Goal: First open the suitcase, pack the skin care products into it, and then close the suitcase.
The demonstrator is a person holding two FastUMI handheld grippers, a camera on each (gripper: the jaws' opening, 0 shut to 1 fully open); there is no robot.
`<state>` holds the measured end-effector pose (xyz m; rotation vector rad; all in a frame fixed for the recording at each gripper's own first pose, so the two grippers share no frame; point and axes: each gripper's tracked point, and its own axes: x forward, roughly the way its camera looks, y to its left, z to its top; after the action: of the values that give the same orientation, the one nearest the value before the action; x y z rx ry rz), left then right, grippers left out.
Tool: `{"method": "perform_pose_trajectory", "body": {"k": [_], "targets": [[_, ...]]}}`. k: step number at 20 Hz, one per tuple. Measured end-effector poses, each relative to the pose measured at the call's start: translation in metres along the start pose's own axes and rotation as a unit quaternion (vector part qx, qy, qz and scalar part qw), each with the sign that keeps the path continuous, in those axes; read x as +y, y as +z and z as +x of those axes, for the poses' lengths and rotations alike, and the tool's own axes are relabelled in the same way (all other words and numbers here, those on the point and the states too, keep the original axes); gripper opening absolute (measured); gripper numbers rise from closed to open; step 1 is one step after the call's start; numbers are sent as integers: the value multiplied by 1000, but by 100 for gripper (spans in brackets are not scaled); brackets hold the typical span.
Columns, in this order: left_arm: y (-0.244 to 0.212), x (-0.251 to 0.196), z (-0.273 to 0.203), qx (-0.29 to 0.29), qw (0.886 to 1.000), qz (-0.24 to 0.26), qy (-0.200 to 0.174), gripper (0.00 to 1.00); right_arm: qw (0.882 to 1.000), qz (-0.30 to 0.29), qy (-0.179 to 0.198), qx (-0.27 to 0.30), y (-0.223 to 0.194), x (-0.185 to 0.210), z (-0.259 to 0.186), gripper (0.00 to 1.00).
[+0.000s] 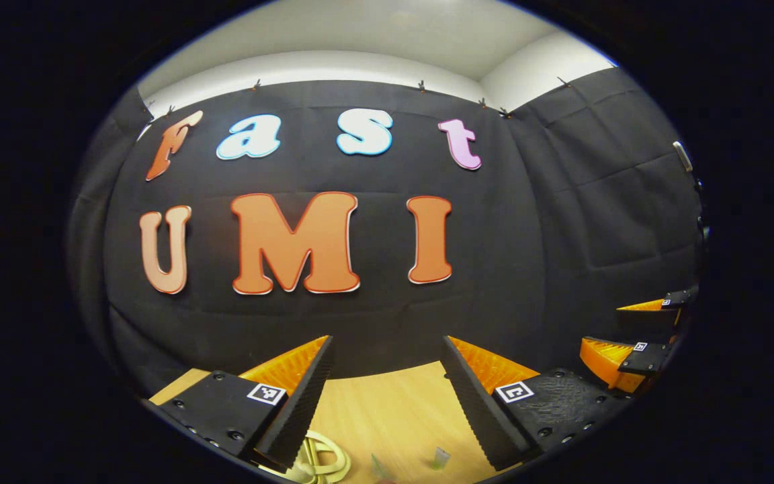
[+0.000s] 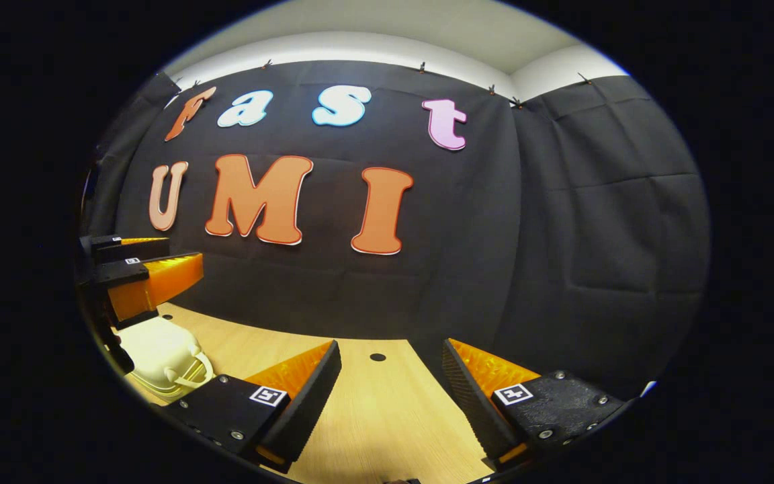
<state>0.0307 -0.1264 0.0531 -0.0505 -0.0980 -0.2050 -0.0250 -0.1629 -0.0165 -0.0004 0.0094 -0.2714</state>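
Tongs, left and right, spread and empty, raised above surface to approach closed suitcase.

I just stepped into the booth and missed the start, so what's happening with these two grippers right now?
Nothing is being handled yet. The left gripper and the right gripper are both open, held above the wooden table and pointed at the booth's wall. A cream suitcase with a handle sits on the table below the left gripper and looks closed. A small clear item, perhaps a skin care product, lies on the table, too small to identify.
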Motion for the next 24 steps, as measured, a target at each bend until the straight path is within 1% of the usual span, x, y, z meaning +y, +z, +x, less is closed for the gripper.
{"method": "perform_pose_trajectory", "body": {"k": [3, 6, 7, 8, 10, 11, 13, 14, 16, 17, 18, 19, 21, 22, 24], "targets": [[1, 21, -15, 5, 999, 0, 47, 100, 999, -1, 39, 0, 2, 12, 9, 96], [1, 39, -30, 10, 997, 6, 74, 100, 998, -12, 63, -9, 4, 27, 15, 96], [1, 44, -32, 9, 997, 7, 81, 97, 998, -11, 67, -14, 5, 32, 16, 97], [0, 48, -34, 11, 996, 8, 87, 100, 997, -10, 71, -14, 5, 36, 17, 97], [-1, 54, -37, 12, 996, 9, 90, 100, 997, -9, 74, -17, 6, 43, 17, 96], [2, 57, -38, 9, 996, 10, 90, 97, 997, -7, 74, -20, 8, 46, 18, 96], [2, 64, -41, 6, 996, 10, 93, 97, 997, -2, 76, -18, 9, 51, 16, 96], [3, 67, -41, 5, 995, 9, 96, 100, 997, -1, 76, -20, 11, 53, 15, 96], [2, 72, -42, 4, 995, 5, 99, 100, 997, 1, 76, -22, 15, 58, 14, 96], [1, 75, -41, 4, 995, 5, 100, 97, 997, 3, 78, -22, 16, 61, 12, 96], [-1, 77, -41, 6, 995, 4, 98, 97, 996, 6, 82, -21, 17, 66, 11, 96], [0, 80, -41, 5, 995, 5, 100, 100, 996, 9, 85, -21, 17, 70, 11, 96], [3, 87, -40, 0, 995, 5, 104, 100, 996, 10, 91, -21, 18, 79, 10, 96], [3, 90, -40, -1, 994, 5, 106, 98, 995, 8, 93, -20, 17, 83, 11, 96], [3, 95, -39, 0, 994, 6, 108, 100, 995, 5, 101, -19, 17, 92, 11, 96]]}}
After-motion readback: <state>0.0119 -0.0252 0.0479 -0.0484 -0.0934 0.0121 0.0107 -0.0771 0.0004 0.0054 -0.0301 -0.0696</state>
